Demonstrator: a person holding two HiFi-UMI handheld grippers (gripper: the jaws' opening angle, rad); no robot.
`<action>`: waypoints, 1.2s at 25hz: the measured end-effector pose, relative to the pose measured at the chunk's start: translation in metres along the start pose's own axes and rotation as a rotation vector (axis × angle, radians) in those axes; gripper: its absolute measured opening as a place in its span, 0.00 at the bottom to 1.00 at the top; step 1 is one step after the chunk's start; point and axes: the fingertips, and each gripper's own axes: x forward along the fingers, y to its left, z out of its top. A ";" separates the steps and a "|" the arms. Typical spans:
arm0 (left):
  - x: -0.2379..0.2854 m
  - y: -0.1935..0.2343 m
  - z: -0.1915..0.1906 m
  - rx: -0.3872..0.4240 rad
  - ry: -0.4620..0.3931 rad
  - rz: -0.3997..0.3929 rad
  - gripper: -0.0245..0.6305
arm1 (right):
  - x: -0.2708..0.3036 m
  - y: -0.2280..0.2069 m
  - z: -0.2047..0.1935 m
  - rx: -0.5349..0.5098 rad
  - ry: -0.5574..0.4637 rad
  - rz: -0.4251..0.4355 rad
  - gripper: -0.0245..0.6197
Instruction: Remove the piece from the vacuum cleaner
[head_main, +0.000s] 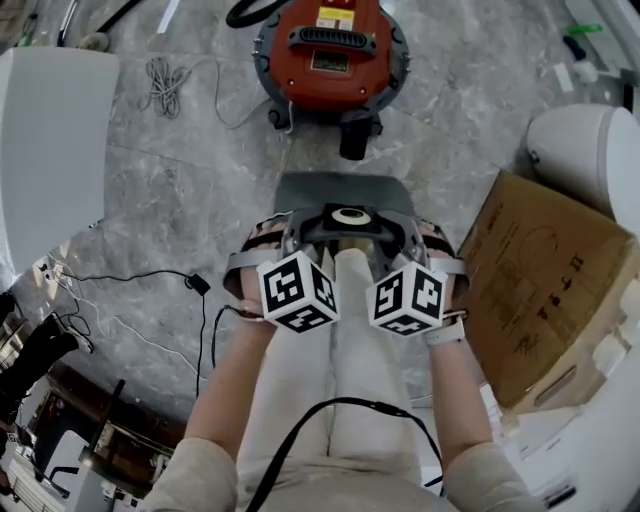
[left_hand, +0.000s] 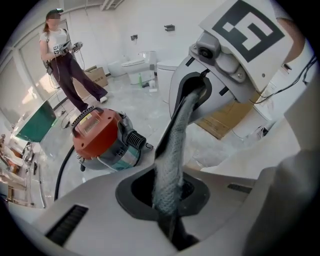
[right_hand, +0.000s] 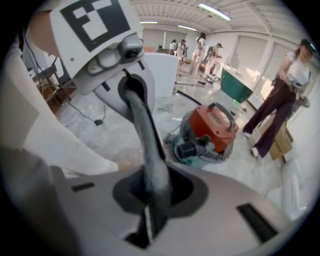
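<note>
The red-topped vacuum cleaner (head_main: 330, 50) (left_hand: 100, 137) (right_hand: 210, 132) stands on the marble floor ahead of me. Held up in front of me is its removed piece, a flat grey fabric bag (head_main: 340, 190) with a black collar and a white ring (head_main: 350, 215). My left gripper (head_main: 290, 250) (left_hand: 172, 225) is shut on one edge of the bag (left_hand: 172, 150). My right gripper (head_main: 405, 250) (right_hand: 145, 225) is shut on the opposite edge (right_hand: 150, 150). The bag stretches edge-on between the two sets of jaws, clear of the vacuum. Marker cubes hide the fingertips in the head view.
A cardboard box (head_main: 545, 290) leans at the right beside a white toilet (head_main: 590, 150). A white panel (head_main: 50, 140) lies at the left, with cables (head_main: 160, 80) on the floor. People stand in the background (left_hand: 62, 65) (right_hand: 285, 95).
</note>
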 end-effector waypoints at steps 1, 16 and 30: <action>-0.006 -0.001 0.002 -0.003 -0.009 -0.011 0.09 | -0.007 0.000 0.002 0.002 -0.004 0.005 0.10; -0.118 0.004 0.046 -0.011 -0.064 -0.054 0.09 | -0.114 -0.014 0.055 -0.029 -0.065 0.061 0.10; -0.221 0.011 0.088 -0.037 -0.155 -0.058 0.09 | -0.220 -0.028 0.105 -0.027 -0.172 0.085 0.10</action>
